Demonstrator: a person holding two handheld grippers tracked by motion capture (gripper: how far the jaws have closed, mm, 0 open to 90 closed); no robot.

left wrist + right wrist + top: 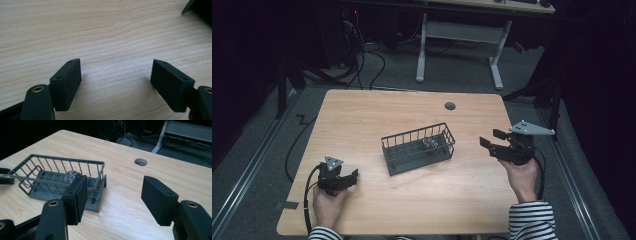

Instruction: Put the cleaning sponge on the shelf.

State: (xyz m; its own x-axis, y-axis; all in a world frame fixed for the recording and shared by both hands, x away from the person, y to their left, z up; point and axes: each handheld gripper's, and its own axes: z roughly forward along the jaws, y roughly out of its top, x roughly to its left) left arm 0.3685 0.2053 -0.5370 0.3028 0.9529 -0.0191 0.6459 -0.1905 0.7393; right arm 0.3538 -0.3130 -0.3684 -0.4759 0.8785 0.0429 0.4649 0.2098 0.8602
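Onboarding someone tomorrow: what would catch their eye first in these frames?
Probably the grey wire basket at the middle of the wooden table, with a steel scouring ball lying inside it. Next, the right gripper held up at the table's right edge, jaws open toward the basket, and the left gripper open near the front left corner.

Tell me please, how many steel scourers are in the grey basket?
1. A single steel scourer lies inside the grey basket, near its end closest to the right gripper. No other is visible.
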